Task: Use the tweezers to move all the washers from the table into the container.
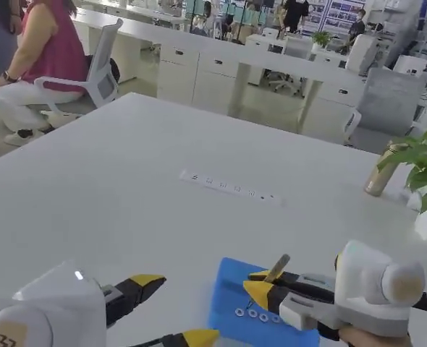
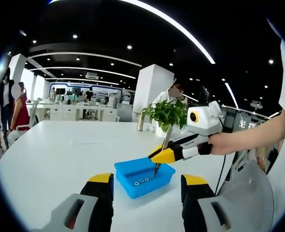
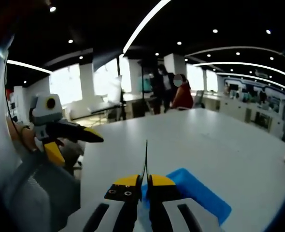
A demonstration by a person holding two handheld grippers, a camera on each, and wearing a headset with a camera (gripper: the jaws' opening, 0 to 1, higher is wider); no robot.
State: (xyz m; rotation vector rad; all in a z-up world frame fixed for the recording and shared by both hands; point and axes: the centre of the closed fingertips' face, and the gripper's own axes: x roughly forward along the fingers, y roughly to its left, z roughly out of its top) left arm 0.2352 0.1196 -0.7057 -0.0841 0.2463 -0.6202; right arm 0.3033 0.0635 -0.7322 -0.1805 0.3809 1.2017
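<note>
Yellow-tipped right claw [image 1: 251, 283] pinches the tweezers [image 1: 278, 266] over the blue container [image 1: 224, 293] (left claw [image 1: 181, 309] gapes, empty).

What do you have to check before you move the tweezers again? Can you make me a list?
1. Grip: right gripper shut on tweezers: ok.
2. Aim: tweezers' tip over container: ok.
3. Load: washers lie in a row inside container: ok.
4. Tip: a washer pinched in it: cannot tell, too small.
5. Other hand: left gripper open, apart from container: ok.
</note>
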